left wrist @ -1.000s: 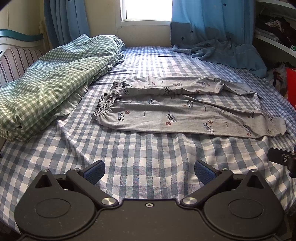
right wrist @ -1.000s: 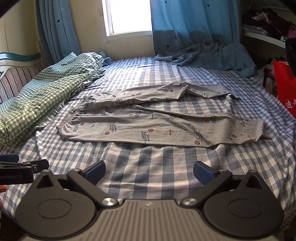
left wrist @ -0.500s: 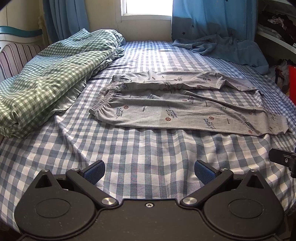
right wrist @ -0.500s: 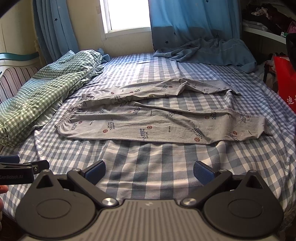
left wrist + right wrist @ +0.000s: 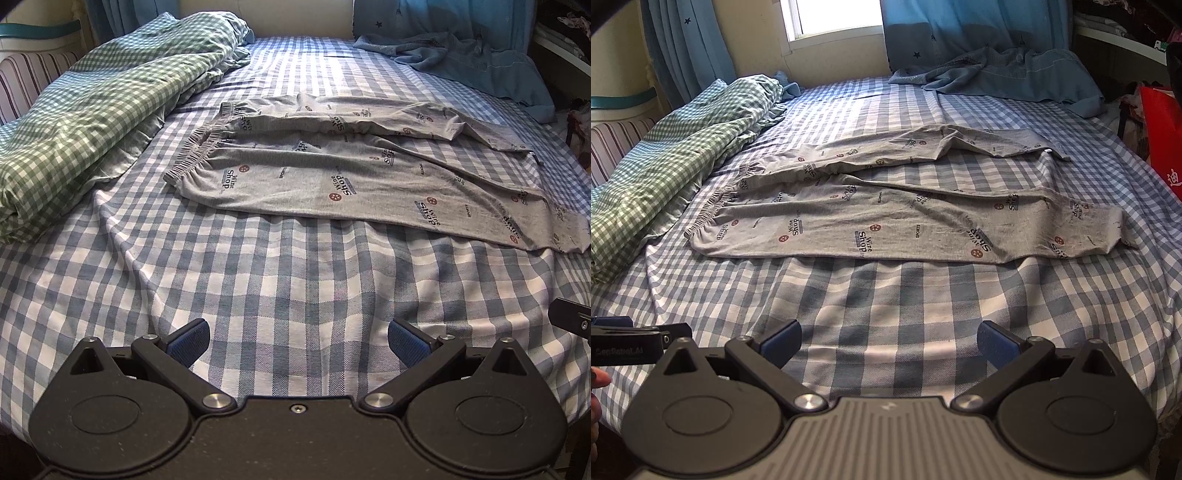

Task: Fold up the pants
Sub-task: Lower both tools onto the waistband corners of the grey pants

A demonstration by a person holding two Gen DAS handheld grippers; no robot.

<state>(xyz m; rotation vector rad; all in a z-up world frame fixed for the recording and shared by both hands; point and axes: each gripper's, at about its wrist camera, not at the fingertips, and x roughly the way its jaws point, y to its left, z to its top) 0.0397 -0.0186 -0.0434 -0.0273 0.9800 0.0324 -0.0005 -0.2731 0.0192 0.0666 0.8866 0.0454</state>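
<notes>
Grey printed pants [image 5: 332, 173] lie spread flat across the blue checked bed, waistband to the left, legs running right; they also show in the right wrist view [image 5: 886, 221]. The far leg is partly folded over near its end. My left gripper [image 5: 297, 339] is open and empty, above the sheet well short of the pants' near edge. My right gripper [image 5: 888, 339] is open and empty, also above bare sheet short of the pants.
A green checked duvet [image 5: 92, 103] is heaped along the left side. A blue cloth [image 5: 461, 55] lies at the back right under the curtain. A red bag [image 5: 1163, 129] and shelves stand right of the bed. The bed sheet [image 5: 277, 277] fills the foreground.
Both grippers have moved forward and lower toward the pants, which now look larger. The pants have not moved. Both jaws stay open.
</notes>
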